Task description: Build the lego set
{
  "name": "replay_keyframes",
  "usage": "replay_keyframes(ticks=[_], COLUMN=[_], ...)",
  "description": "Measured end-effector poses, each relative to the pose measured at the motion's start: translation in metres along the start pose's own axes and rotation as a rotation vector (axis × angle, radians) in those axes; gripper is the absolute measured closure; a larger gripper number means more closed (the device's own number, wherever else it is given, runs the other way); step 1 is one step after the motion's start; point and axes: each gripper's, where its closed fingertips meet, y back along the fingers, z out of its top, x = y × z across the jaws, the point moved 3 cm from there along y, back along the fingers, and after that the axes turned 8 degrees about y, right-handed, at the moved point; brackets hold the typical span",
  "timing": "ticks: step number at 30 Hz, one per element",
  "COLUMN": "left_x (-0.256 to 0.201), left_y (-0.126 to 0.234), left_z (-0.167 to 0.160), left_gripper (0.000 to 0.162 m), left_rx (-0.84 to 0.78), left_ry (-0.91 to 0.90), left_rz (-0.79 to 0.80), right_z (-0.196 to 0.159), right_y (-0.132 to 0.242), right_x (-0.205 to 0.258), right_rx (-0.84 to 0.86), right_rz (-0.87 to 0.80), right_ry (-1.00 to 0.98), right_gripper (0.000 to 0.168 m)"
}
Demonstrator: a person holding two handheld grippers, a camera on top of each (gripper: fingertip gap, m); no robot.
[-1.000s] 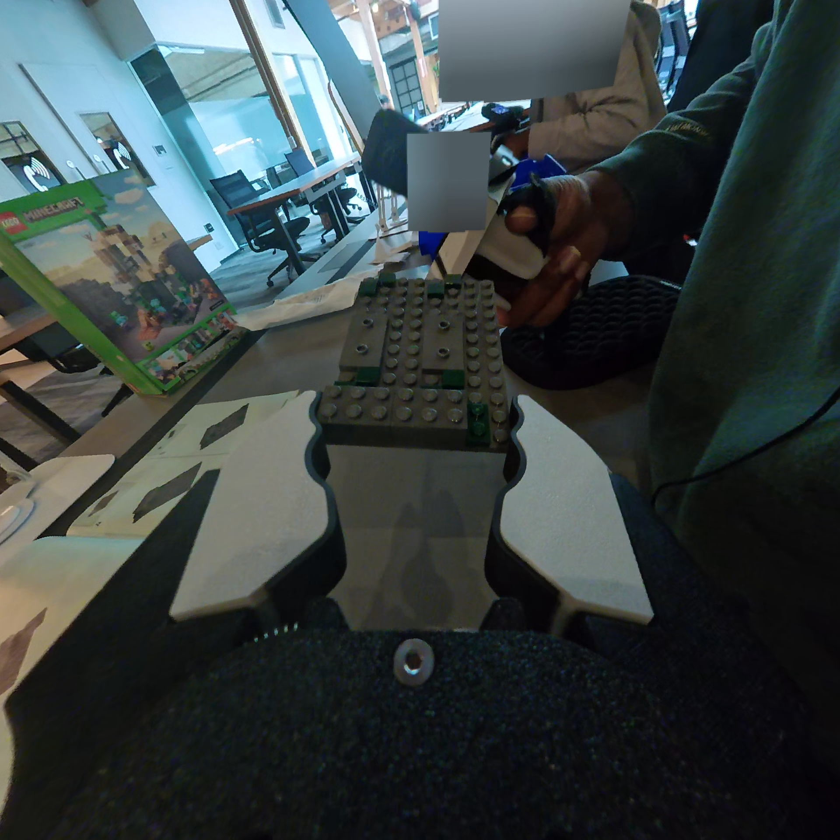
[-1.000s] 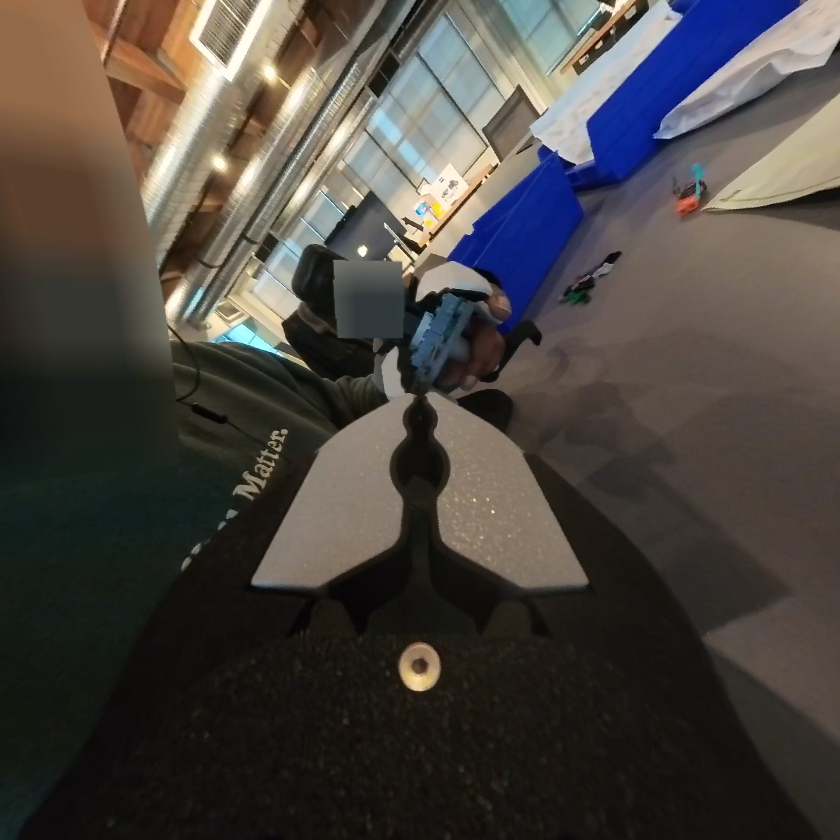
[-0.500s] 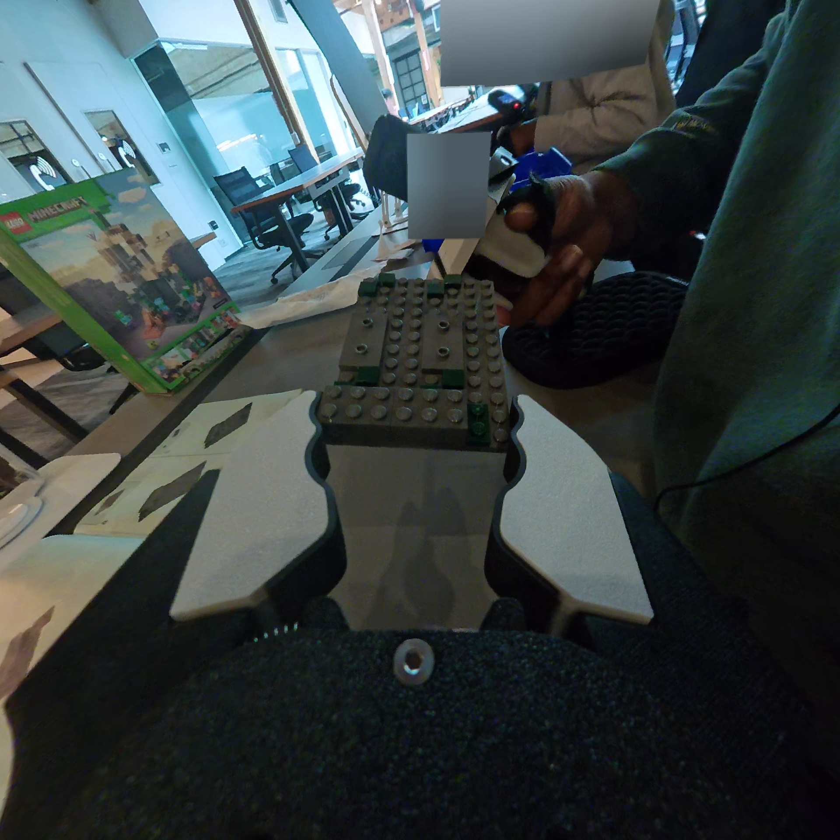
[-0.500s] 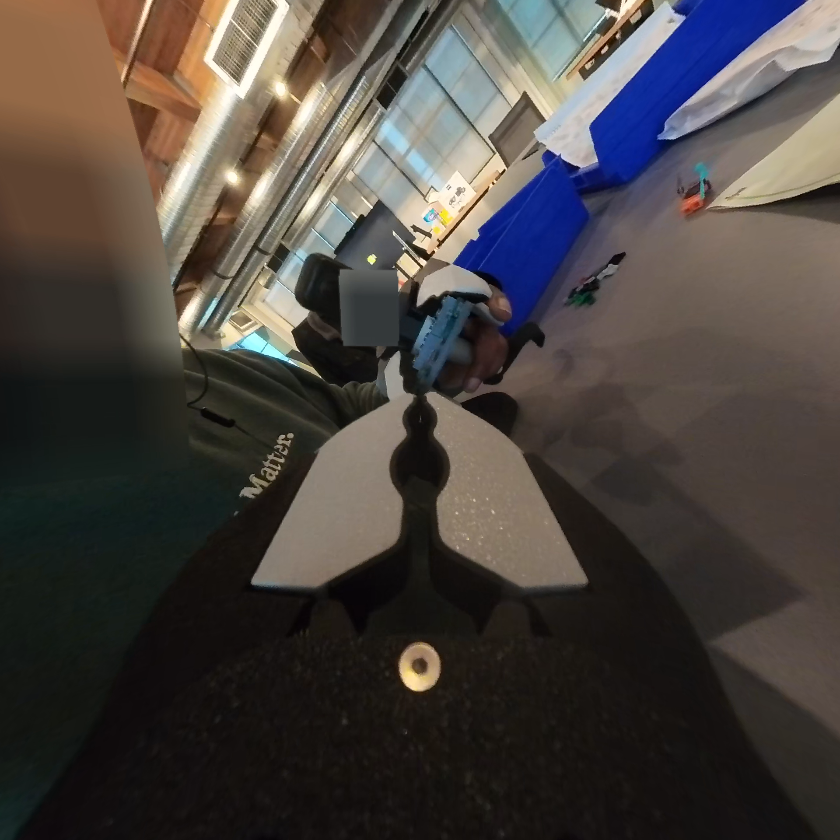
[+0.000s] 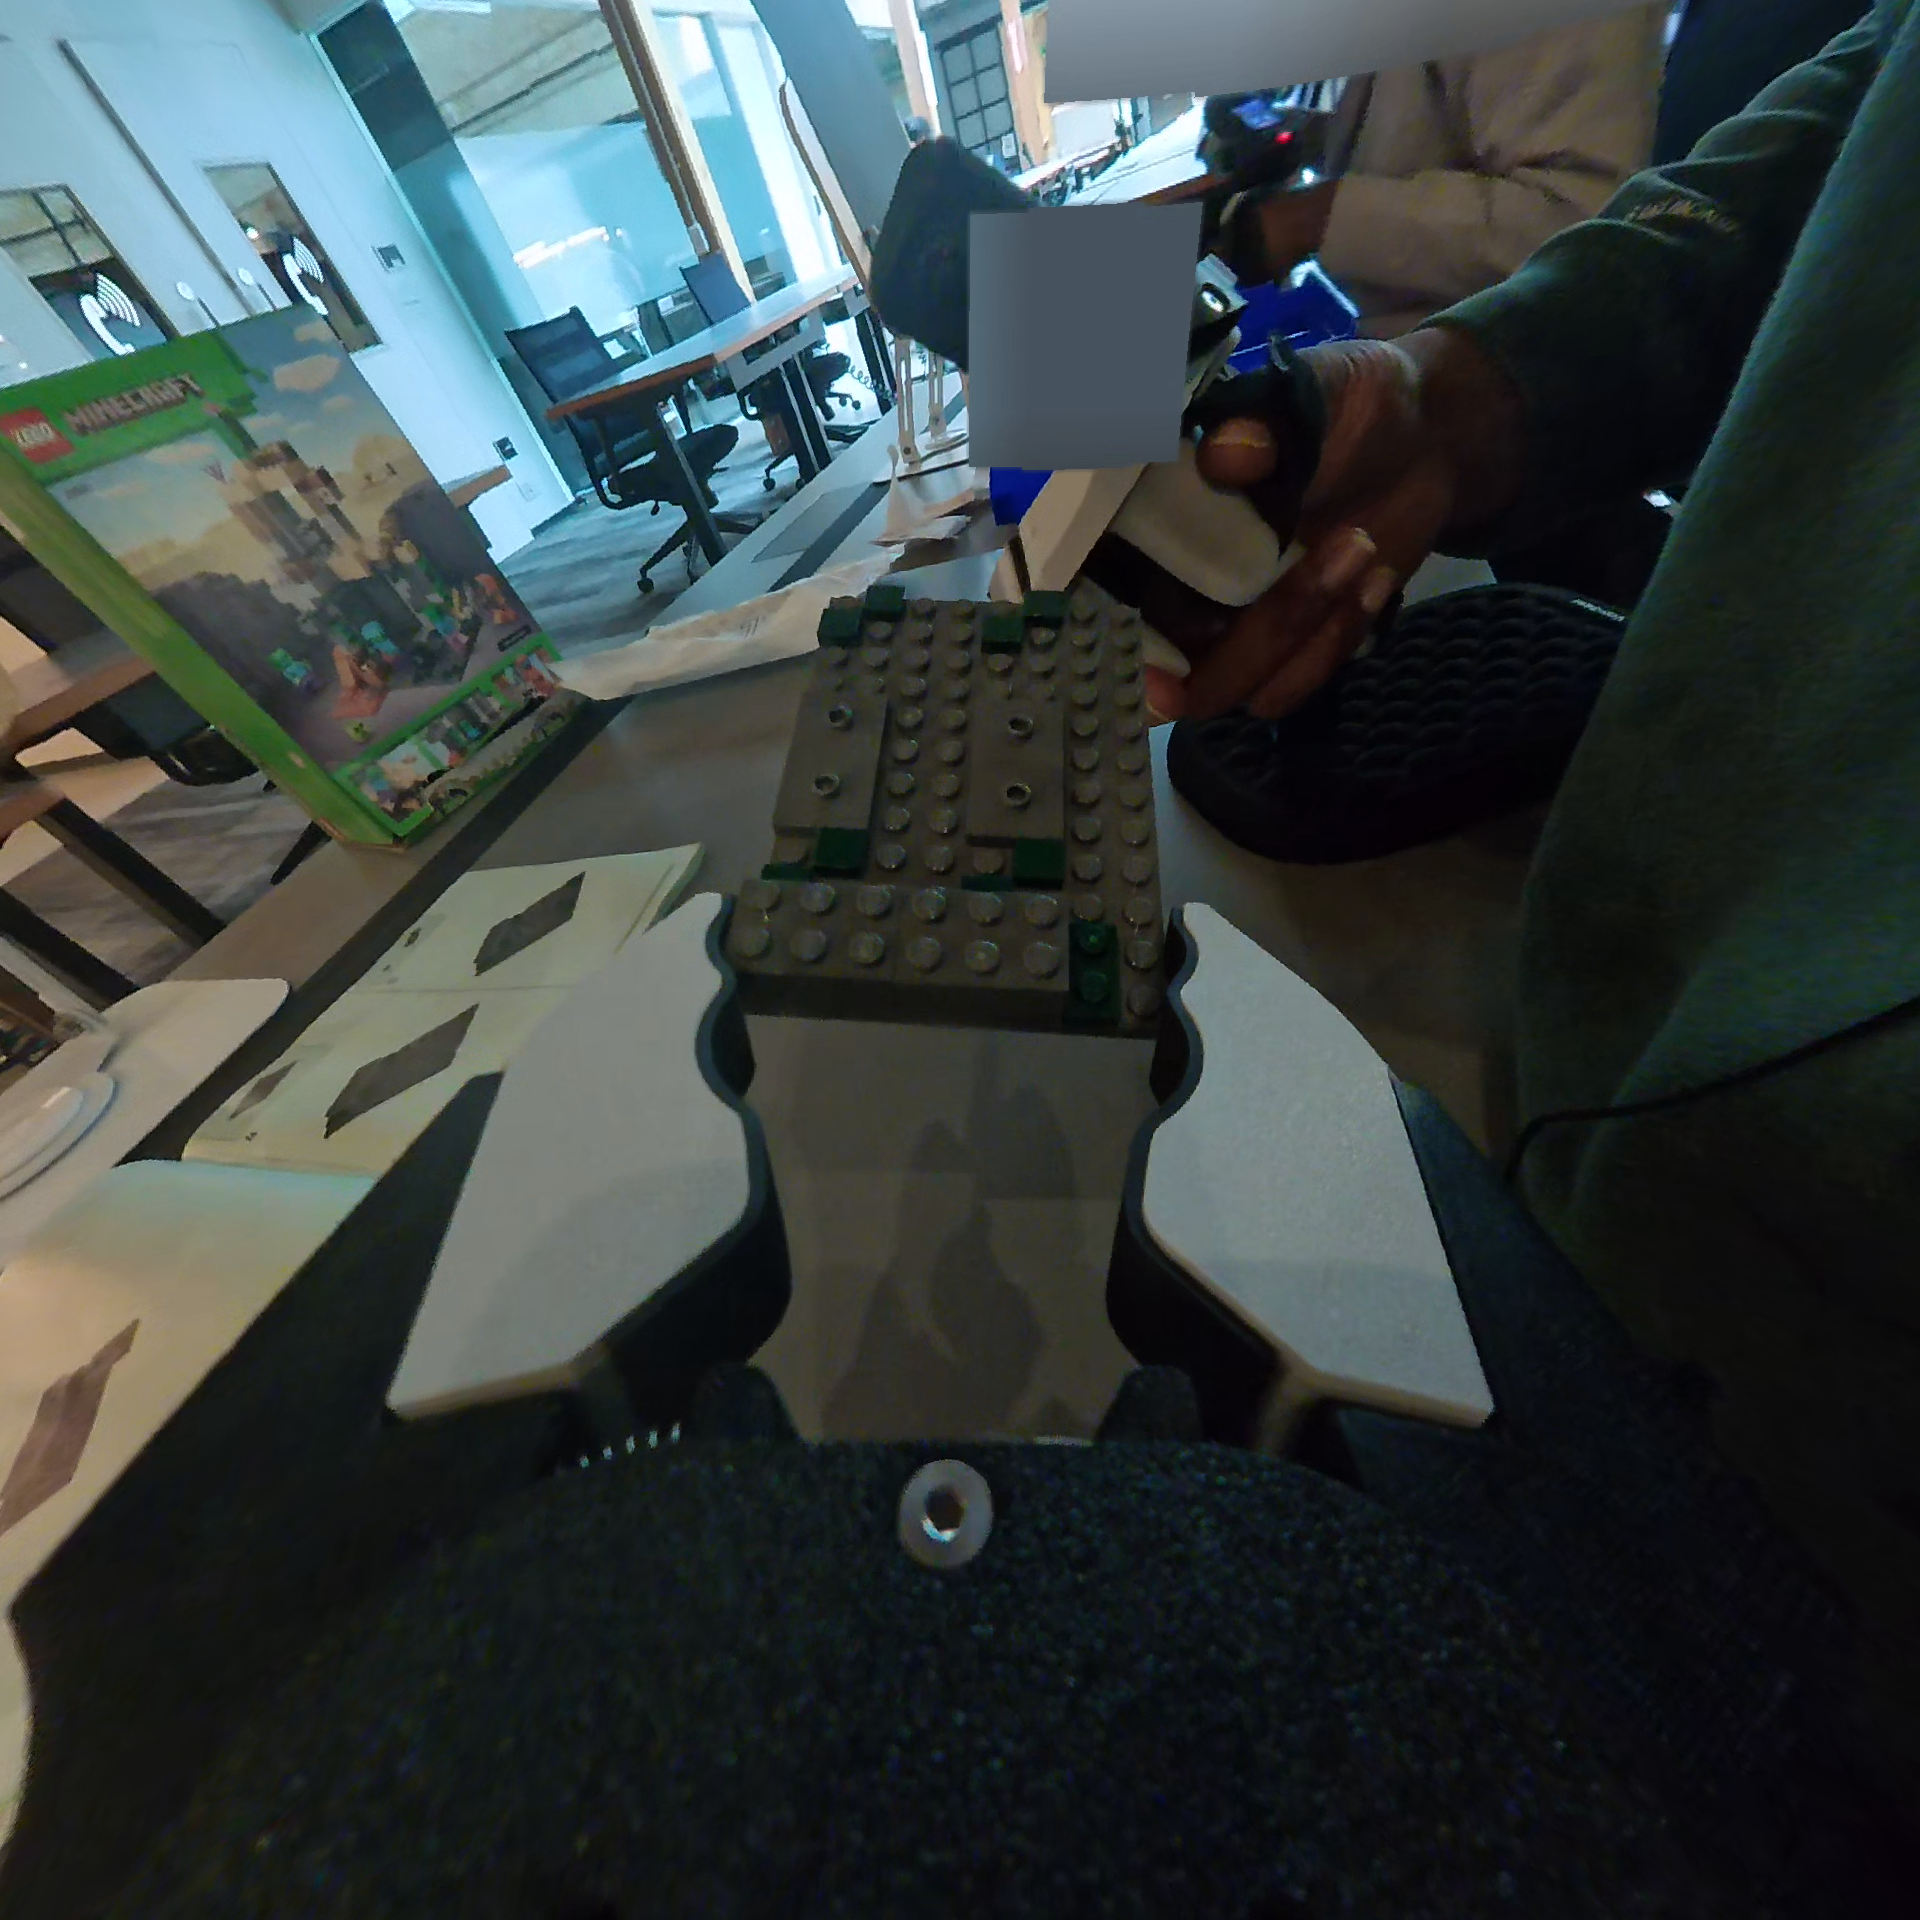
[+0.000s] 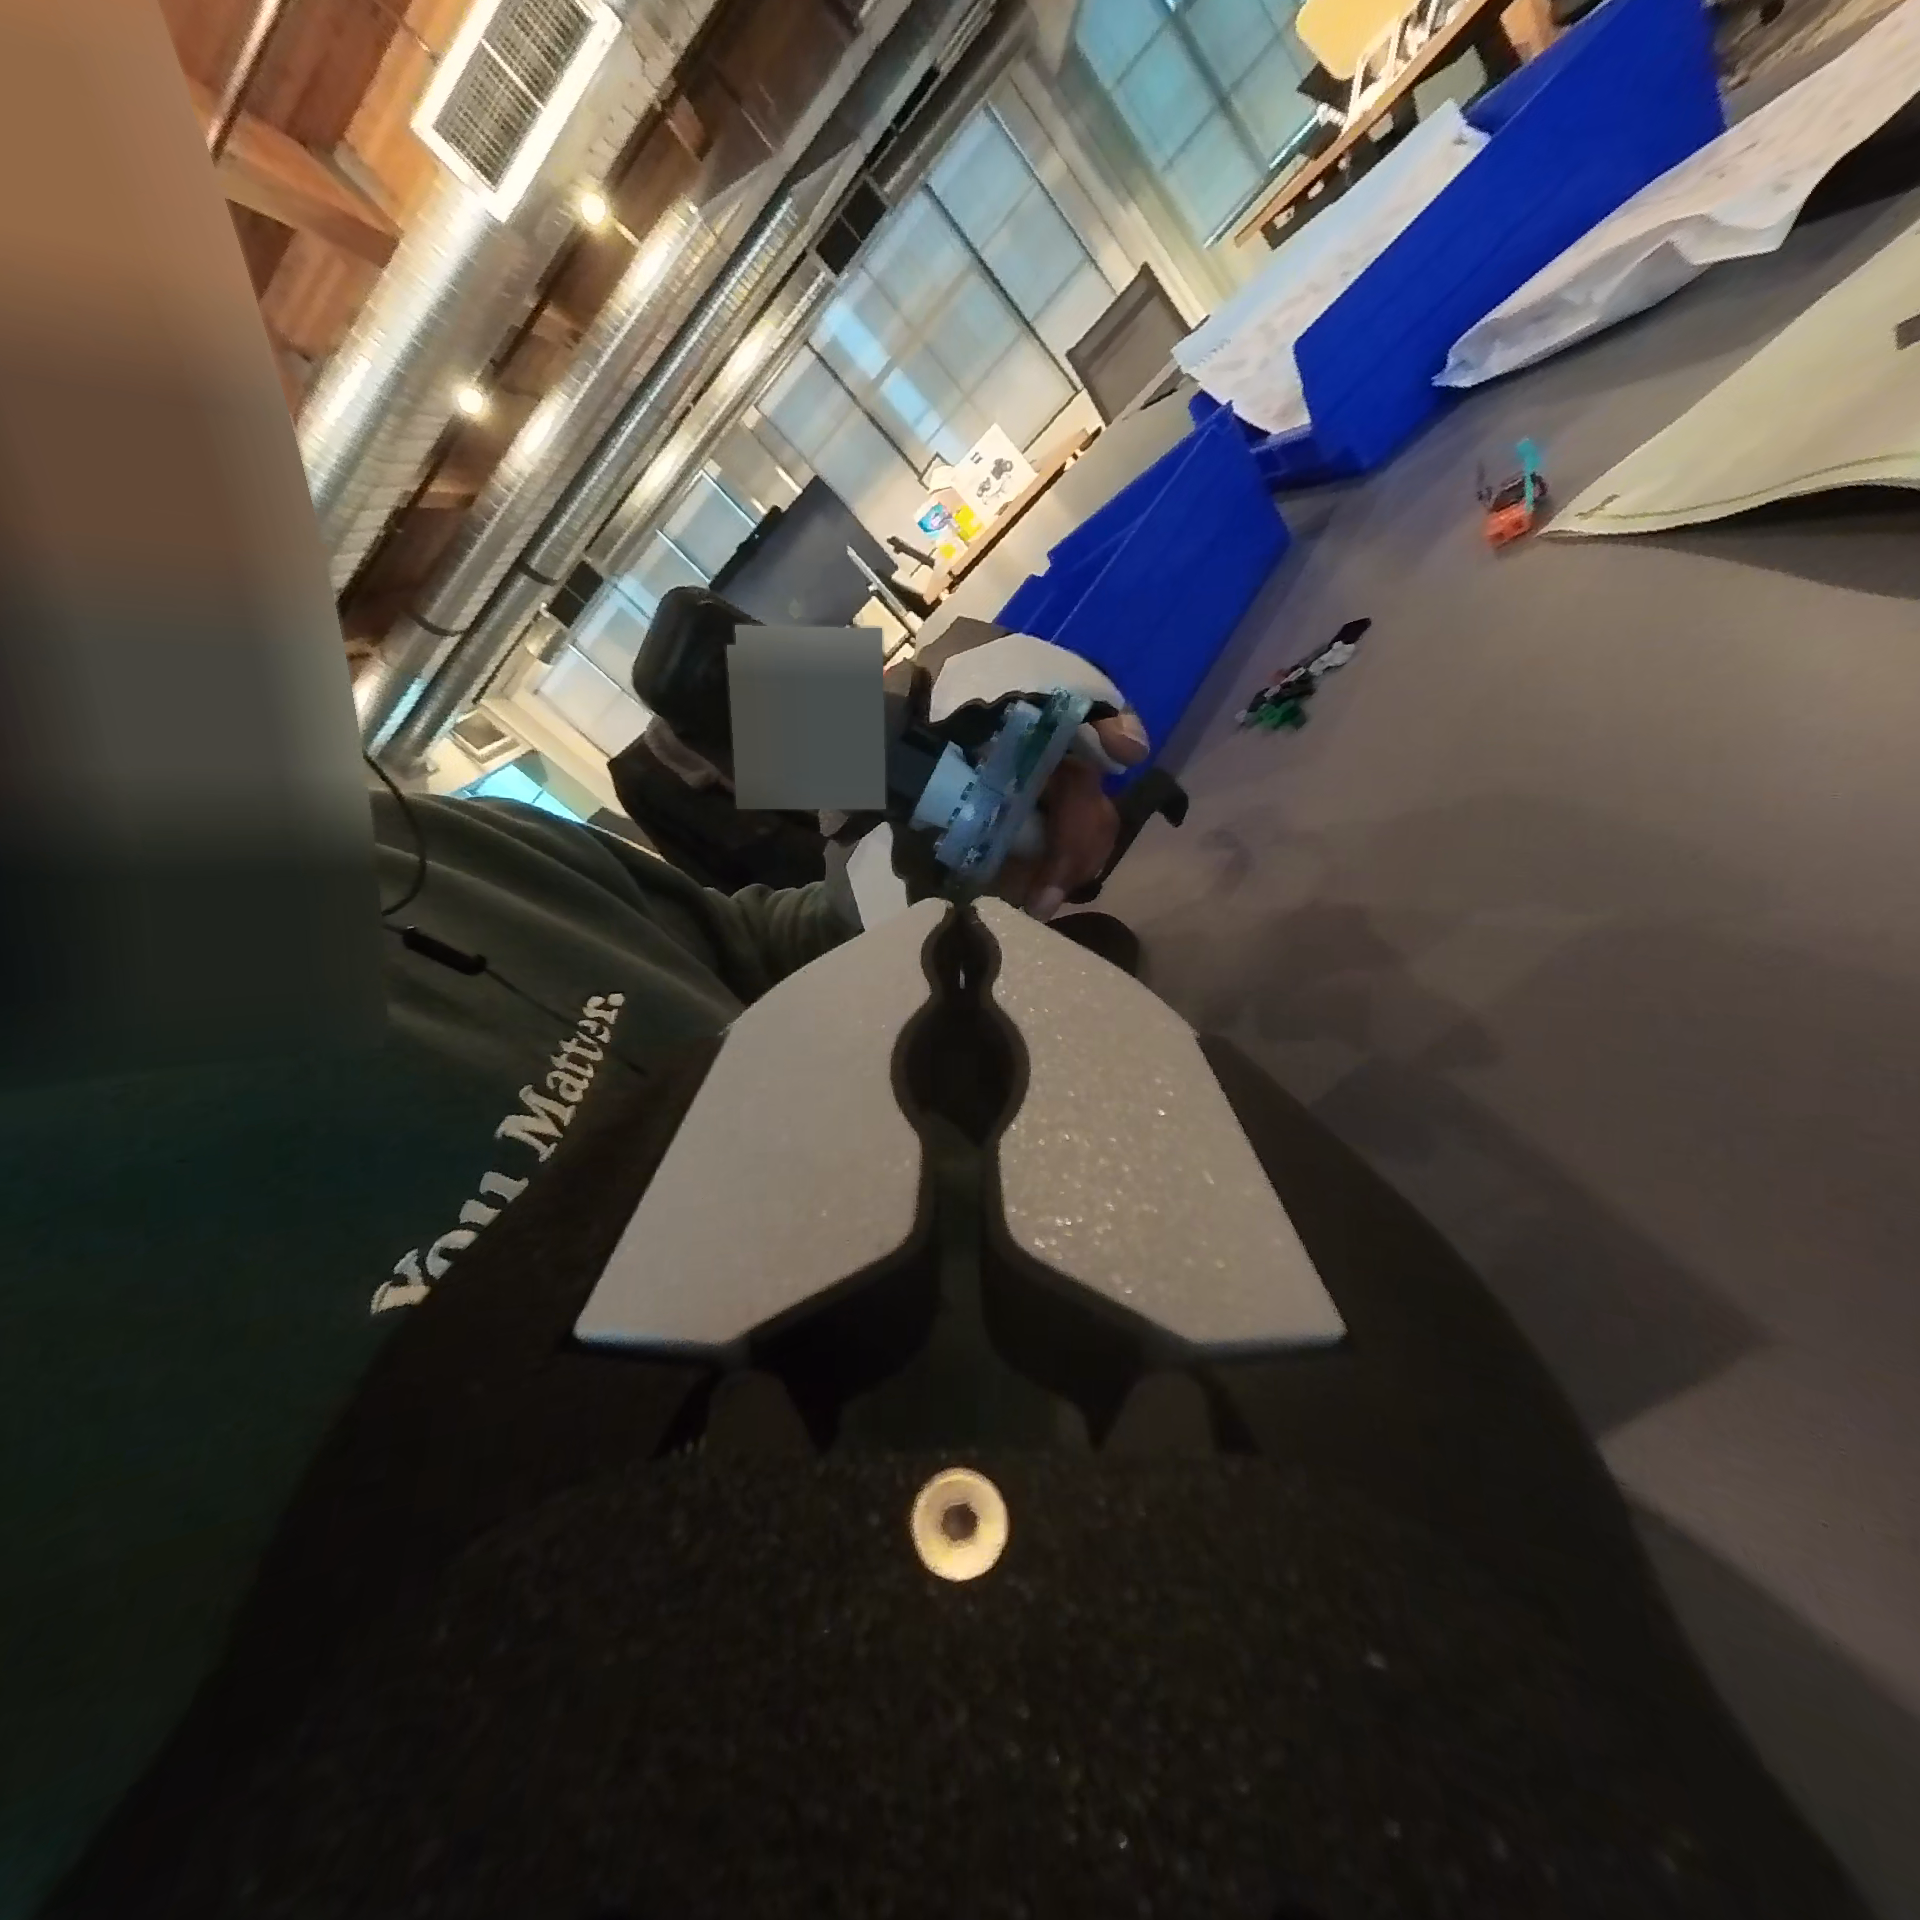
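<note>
**Grey plate gripped in my left claw, right claw pinched at its far end**

My left claw is clenched on the near edge of the grey Lego plate, one finger against each side. The plate reaches away from me above the table, studs up, with small dark green pieces set near its corners and along its near rows.

My right claw has its fingertips pressed together. Whether a small piece sits between them I cannot tell. In the left wrist view it meets the plate's far right corner, with my hand wrapped around its grip.

Left of the plate lie the open instruction booklet and, farther off, the green set box standing upright. Across the table, loose bricks lie near blue bins.
</note>
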Motion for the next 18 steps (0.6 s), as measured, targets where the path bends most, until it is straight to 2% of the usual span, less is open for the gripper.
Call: replay_keyframes(ticks=[5,6,9,12,13,16,18], left_x=[0.0,0.0,0.002,0.004,0.005,0.008,0.01], left_y=[-0.001,-0.002,-0.006,-0.008,-0.01,-0.017,-0.023], left_z=[-0.002,-0.002,-0.005,-0.009,-0.011,-0.014,-0.015], left_gripper=[0.087,0.086,0.086,0.086,0.086,0.086,0.086], left_rx=[-0.003,-0.01,-0.001,0.03,0.036,0.04,0.046], left_ry=[0.027,0.049,0.077,0.079,0.082,0.091,0.108], left_rz=[-0.017,-0.031,-0.065,-0.083,-0.088,-0.102,-0.114], right_z=[-0.001,-0.001,0.01,0.023,0.024,0.015,0.005], right_y=[0.002,0.003,0.017,0.028,0.027,0.016,0.008], right_x=[-0.004,-0.007,-0.02,-0.026,-0.027,-0.029,-0.032], right_rx=[0.002,0.015,0.061,0.195,0.26,0.434,0.495], right_rz=[-0.013,-0.013,-0.042,-0.13,-0.157,-0.167,-0.142], right_ry=[-0.015,-0.015,0.121,0.426,0.53,0.726,0.769], right_gripper=[0.168,0.164,0.145,0.129,0.119,0.089,0.078])
